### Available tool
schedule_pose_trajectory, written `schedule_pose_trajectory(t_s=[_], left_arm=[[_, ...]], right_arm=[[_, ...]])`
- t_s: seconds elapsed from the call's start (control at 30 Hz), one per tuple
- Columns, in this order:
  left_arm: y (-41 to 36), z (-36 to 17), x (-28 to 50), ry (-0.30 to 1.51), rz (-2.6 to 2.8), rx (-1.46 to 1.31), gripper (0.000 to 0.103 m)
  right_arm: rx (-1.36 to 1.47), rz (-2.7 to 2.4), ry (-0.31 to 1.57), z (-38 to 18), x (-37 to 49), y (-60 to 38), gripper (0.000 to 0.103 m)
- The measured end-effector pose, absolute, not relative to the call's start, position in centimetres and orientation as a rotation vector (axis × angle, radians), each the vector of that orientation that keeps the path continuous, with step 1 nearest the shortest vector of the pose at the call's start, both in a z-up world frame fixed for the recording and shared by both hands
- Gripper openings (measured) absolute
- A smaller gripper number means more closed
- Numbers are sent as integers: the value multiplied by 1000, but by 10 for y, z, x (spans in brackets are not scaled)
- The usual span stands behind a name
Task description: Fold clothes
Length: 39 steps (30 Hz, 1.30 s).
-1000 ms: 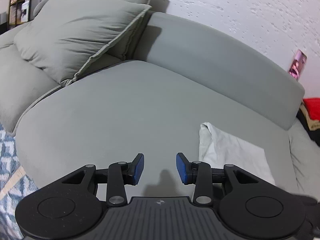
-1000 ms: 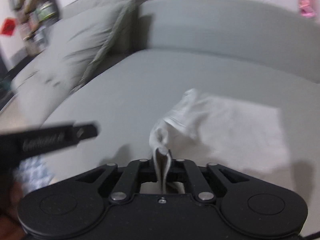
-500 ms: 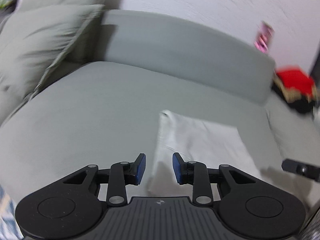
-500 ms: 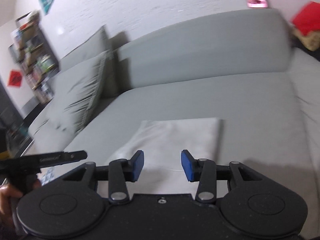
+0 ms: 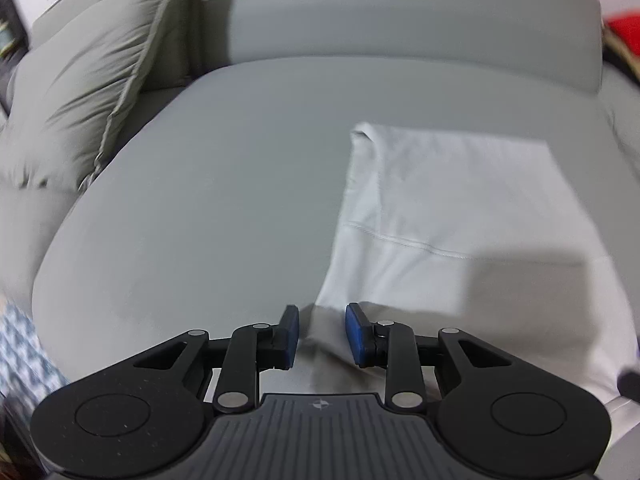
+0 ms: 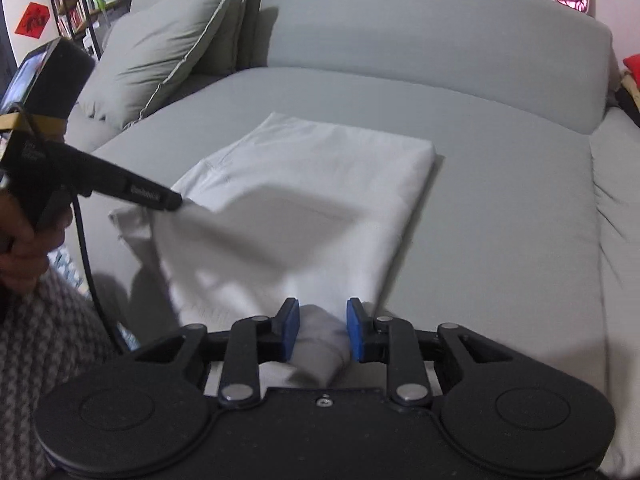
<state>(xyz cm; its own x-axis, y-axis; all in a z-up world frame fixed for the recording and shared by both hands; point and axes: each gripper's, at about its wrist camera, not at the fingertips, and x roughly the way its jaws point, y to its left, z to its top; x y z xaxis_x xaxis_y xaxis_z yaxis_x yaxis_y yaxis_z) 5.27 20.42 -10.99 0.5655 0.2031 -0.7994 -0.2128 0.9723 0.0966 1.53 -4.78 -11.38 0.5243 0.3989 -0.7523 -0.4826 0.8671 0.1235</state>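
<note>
While hanging clear above the cloth half a second ago with fingers set wider, now sits low at the near edge of the white garment (image 6: pixel 320 168) as the right gripper (image 6: pixel 323 320), having just been closing its fingers. Catches a shadowed hump of that fabric between the blue pads (image 6: pixel 292 320), filling the gap from one pad to the other, so reads as gripped.

Over at the left gripper (image 5: pixel 322 330): fingers parted, a little narrower than a second ago, having just been closing. Straddles the garment's near left corner, with cloth lying in the gap and no pressing visible on either pad. Looked out mostly on bare seat a second ago, garment off to the right; now has its edge right under the fingertips.

Lies as a folded rectangle on the grey sofa seat (image 5: pixel 200 200), flat at the far end, rumpled and lifted at the near end. Stays well apart from the grey cushion (image 5: pixel 92 80) at the left.
</note>
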Motion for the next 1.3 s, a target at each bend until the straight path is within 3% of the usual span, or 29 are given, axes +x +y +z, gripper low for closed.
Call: schedule_pose_trajectory(t_s=[0.2,0.4,0.7,0.83,1.03,1.13,1.3], left_arm=[[215,-82,13,744,191,-102,27],[180,-98,35,798,94,81,27],[138,-122,14,868,-147,359,27],[158,-107,7,840,-136,248,27],[196,-71,20,684,-103,-46,27],[186,-66,52,693,-125,-26,23],[152,-66,95,707,-226,100,23]], right_arm=[[47,493,778,-97,0,-91,27],[155,496,750,-101,27,-83,18],[-128,658,799,-118,1,-36,18],[-43,654,859,-104,3,-52,17],[193,590,796,-81,35,-91,20],[262,591,827,-79,68,-95,20],[175,666,862,-86,116,-70,20]])
